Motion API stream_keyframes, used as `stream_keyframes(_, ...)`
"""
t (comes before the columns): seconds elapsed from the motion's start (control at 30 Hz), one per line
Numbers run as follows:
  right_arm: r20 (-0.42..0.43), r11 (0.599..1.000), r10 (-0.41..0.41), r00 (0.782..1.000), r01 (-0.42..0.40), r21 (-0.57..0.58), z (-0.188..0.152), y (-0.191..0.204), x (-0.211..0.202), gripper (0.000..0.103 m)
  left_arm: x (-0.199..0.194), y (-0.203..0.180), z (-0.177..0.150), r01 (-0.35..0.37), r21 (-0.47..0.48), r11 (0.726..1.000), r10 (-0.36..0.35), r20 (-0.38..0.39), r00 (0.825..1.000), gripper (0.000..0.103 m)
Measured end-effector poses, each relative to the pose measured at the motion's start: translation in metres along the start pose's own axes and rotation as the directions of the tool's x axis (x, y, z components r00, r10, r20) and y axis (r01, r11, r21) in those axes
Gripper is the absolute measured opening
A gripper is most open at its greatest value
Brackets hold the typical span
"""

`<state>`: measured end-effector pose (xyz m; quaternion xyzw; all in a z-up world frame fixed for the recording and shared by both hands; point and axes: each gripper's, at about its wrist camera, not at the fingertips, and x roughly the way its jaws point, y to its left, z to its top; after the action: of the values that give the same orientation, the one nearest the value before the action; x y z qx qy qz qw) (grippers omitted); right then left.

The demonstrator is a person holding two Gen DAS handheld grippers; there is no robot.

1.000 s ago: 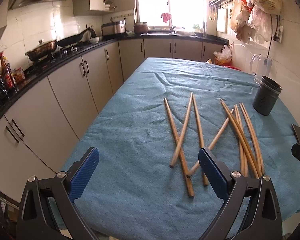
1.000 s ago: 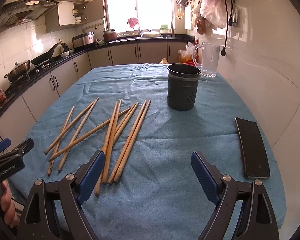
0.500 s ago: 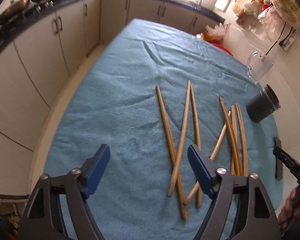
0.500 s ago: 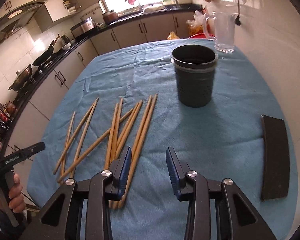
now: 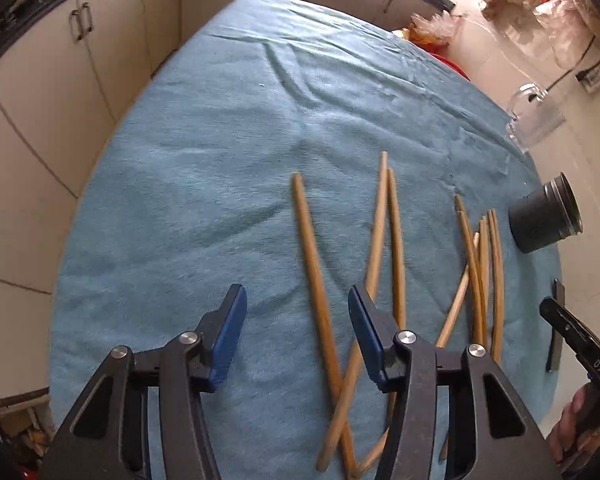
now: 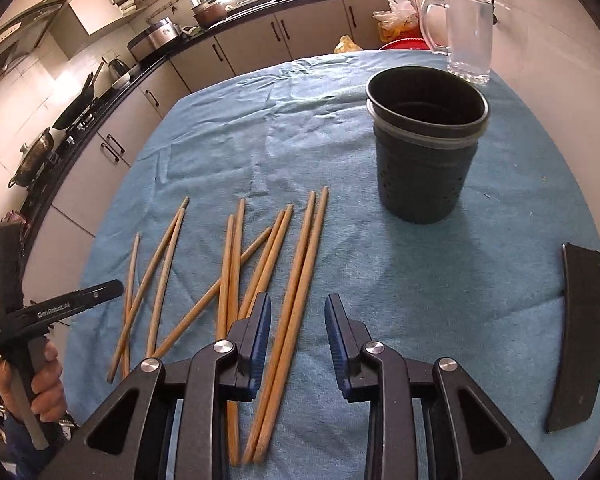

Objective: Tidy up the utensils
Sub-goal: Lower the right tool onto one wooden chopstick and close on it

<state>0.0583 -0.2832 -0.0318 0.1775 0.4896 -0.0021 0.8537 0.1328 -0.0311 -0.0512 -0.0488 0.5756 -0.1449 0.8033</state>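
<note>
Both grippers point steeply downward. The left gripper is closing, jaws about half apart. The right gripper, narrower, is closing too.
</note>
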Motion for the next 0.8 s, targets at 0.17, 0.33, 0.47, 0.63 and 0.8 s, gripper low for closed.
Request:
stream_keyframes(0.17, -0.041, 0.999, 0.031, 0.999, -0.032, -0.020, 0.014, 0.012, 0.012, 0.026, 0.010, -0.008, 0.007, -0.086, 0.018, 0.996, 0.086, 0.019, 0.996, 0.032)
stream_keyframes(0.33, -0.094, 0.996, 0.063, 0.994, -0.069, -0.060, 0.031, 0.034, 0.035, 0.019, 0.011, -0.011, 0.008, -0.115, 0.031, 0.993, 0.114, 0.020, 0.993, 0.021)
stream_keyframes(0.47, -0.142, 0.996, 0.052, 0.989, -0.061, -0.059, 0.041, 0.042, 0.060, 0.011, 0.012, -0.012, 0.011, -0.113, 0.034, 0.993, 0.113, 0.018, 0.993, 0.021)
stream_keyframes(0.63, -0.183, 0.994, 0.031, 0.983, -0.049, -0.097, 0.042, 0.050, 0.079, 0.010, 0.012, -0.013, 0.011, -0.120, 0.047, 0.992, 0.119, 0.026, 0.993, 0.021)
stream_keyframes(0.8, -0.210, 0.992, -0.007, 0.978, -0.020, -0.127, 0.041, 0.054, 0.088, 0.010, 0.013, -0.015, 0.011, -0.126, 0.057, 0.990, 0.125, 0.028, 0.992, 0.021)
